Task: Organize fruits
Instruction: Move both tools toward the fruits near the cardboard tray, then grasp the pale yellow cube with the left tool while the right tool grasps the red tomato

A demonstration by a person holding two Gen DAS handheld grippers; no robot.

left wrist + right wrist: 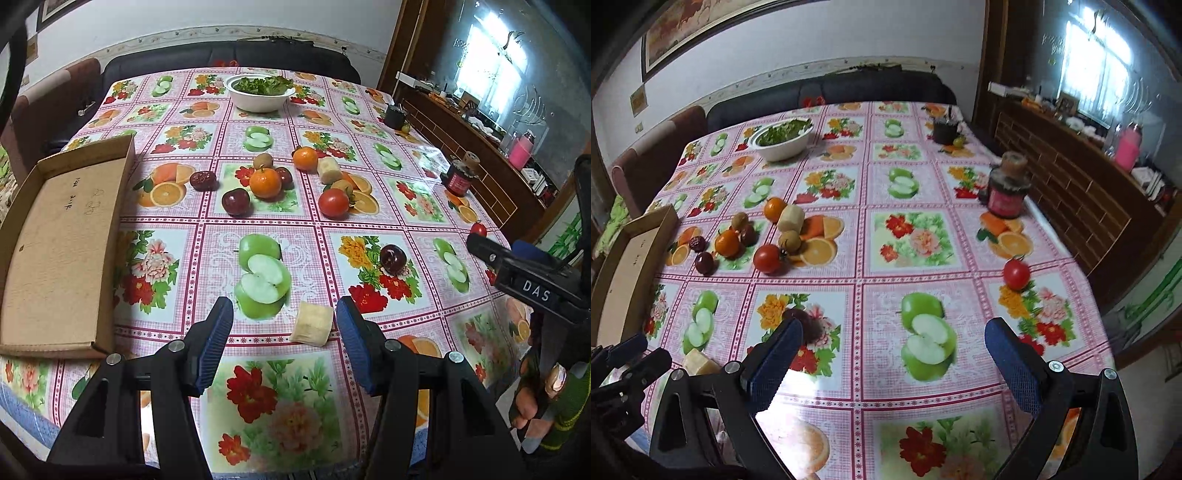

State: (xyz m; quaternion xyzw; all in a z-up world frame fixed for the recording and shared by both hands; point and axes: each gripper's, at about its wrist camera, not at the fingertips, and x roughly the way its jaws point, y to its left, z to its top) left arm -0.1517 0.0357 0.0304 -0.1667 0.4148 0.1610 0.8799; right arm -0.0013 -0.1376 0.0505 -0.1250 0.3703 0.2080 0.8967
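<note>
Your left gripper (284, 325) hangs with its blue-padded jaws spread apart above the worktop (413, 221), and a peeled banana chunk (312, 324) lies on the fruit-print cloth between the fingertips, close to the right-hand pad and untouched by either. Your right gripper (892, 345) is likewise wide open and holds nothing; seen from the left wrist camera, its black body carries a white-on-black tag reading "DAS" (536, 290), and your hand grips it from below at the frame's edge. A dark plum (393, 259) sits apart on the cloth between the two grippers. Farther back the main cluster lies together: two oranges (265, 182), a kiwi (263, 161), a second banana chunk (328, 170), a red tomato (333, 203), another plum (235, 202) and a wrinkled red date (202, 180). One more tomato (1016, 273) rests alone near the worktop's right edge. On the left, a shallow cardboard box (55, 254) lies empty, with faint handwritten marks on its floor that cannot be read. A dark jar (1006, 194) with a pink label, its print too blurred to make out, stands at the right.
</note>
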